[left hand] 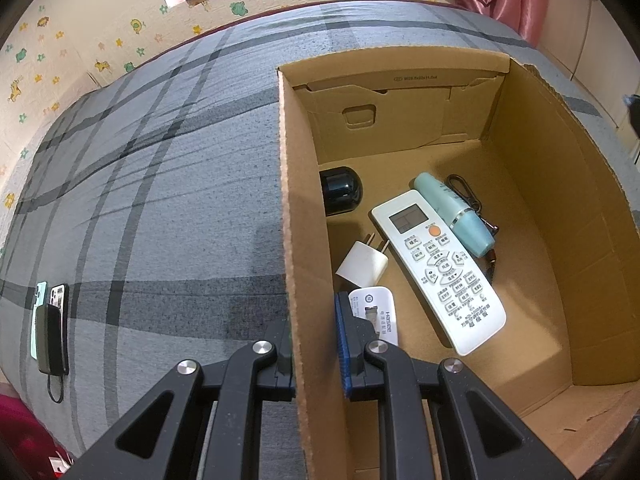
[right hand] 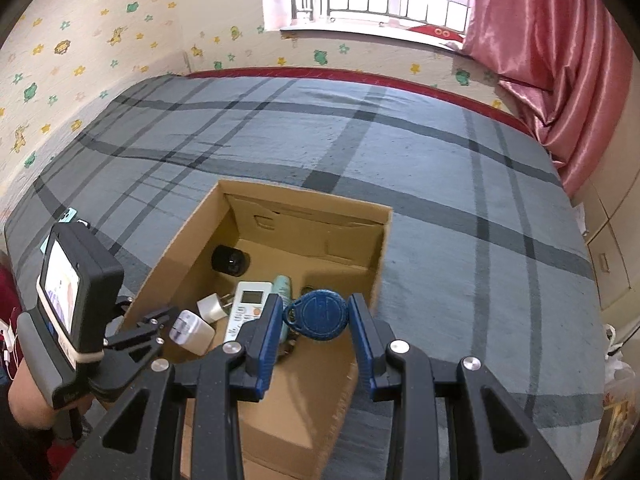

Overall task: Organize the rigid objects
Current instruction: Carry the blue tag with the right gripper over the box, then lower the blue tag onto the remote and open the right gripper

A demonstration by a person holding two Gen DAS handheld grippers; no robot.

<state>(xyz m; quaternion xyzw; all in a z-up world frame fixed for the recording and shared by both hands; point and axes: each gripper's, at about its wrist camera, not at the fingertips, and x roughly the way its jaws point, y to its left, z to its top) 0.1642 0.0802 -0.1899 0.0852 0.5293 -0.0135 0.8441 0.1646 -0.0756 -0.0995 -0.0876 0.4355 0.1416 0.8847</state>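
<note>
A cardboard box (left hand: 532, 184) stood open on a grey plaid bed cover (left hand: 160, 184). The left gripper (left hand: 316, 344) was clamped on the box's near side wall, one finger outside the wall and the blue-padded finger inside. The right gripper (right hand: 316, 320) hung above the box's near end, its two blue pads pressed against the sides of a round blue key tag (right hand: 320, 314).

Inside the box lay a white remote control (left hand: 438, 270), face up. A pale green tube (left hand: 454, 214) lay touching its far edge, with a black clip and strap (left hand: 464, 188) behind the tube. A white plug adapter (left hand: 364, 264) lay just beside the remote's other edge, and a white charger (left hand: 376, 312) rested near the left gripper's inner finger. A black rounded object (left hand: 340, 190), possibly a small speaker, sat against the clamped wall.

On the cover, well apart from the box, lay two phones (left hand: 50, 300) with a dark power bank (left hand: 52, 338) over them.
</note>
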